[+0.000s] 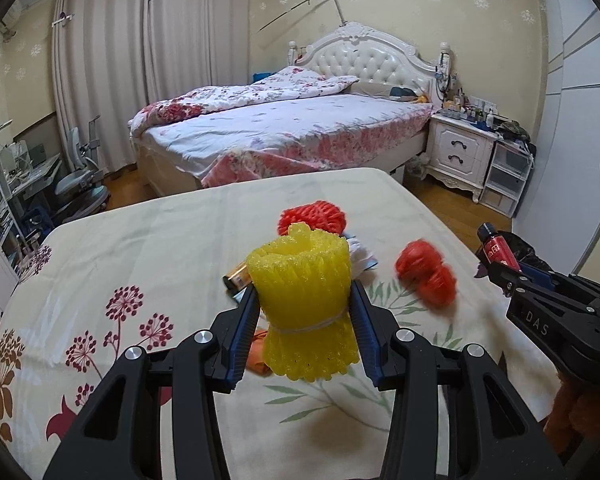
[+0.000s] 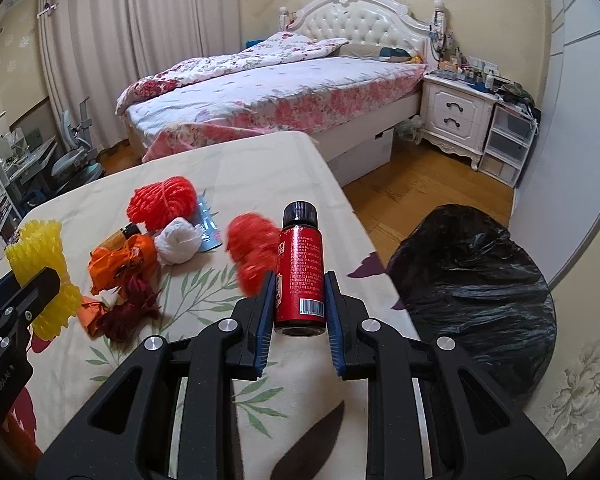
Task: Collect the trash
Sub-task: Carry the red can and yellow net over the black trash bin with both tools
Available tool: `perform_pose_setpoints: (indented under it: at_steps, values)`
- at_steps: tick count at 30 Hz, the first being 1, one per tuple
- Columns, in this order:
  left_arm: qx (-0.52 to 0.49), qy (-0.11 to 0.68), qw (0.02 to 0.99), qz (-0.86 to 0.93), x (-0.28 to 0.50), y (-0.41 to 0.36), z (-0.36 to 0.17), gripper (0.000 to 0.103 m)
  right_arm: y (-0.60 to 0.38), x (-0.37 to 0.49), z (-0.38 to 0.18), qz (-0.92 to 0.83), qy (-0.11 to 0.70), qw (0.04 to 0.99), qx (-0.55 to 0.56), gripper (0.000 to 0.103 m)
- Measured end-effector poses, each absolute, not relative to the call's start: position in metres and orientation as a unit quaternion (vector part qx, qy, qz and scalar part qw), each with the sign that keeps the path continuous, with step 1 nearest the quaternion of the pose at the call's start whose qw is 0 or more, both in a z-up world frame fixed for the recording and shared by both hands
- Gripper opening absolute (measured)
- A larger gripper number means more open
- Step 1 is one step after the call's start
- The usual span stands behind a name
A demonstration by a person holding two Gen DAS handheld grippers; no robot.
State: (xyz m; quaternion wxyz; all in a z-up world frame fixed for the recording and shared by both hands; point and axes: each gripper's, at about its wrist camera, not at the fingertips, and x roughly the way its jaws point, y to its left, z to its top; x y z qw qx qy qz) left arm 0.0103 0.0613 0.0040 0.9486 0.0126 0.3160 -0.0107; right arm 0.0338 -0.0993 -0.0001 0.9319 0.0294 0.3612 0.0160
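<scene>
My left gripper (image 1: 305, 300) is shut on a yellow foam fruit net (image 1: 304, 280) and holds it above the table; it also shows in the right wrist view (image 2: 40, 268). My right gripper (image 2: 299, 280) is shut on a small red bottle (image 2: 300, 268) with a black cap, held near the table's right edge; it also shows in the left wrist view (image 1: 498, 250). A black trash bag (image 2: 476, 296) stands on the floor right of the table. On the table lie red foam nets (image 2: 162, 200) (image 2: 252, 252), a white wad (image 2: 179, 241) and orange wrappers (image 2: 120, 260).
The table (image 2: 300, 160) has a cream floral cloth. A brown bottle (image 1: 236, 276) lies behind the yellow net. A bed (image 2: 268, 96), a white nightstand (image 2: 456, 112) and plastic drawers (image 2: 508, 148) stand beyond. A desk and chair (image 1: 76, 180) are at the left.
</scene>
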Motion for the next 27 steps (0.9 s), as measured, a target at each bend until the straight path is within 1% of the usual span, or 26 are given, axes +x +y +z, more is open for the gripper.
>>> perform_pose_setpoints:
  at_steps: [12,27]
  values:
    - [0.044,0.29,0.95,-0.105,0.038,-0.022,0.017,0.045,-0.178,0.037,0.006,-0.083,0.338,0.935,0.062,0.023]
    - [0.084,0.286,0.938,-0.176,0.081,-0.114,0.0,0.045,-0.249,0.048,-0.017,-0.18,0.34,0.918,0.093,0.023]
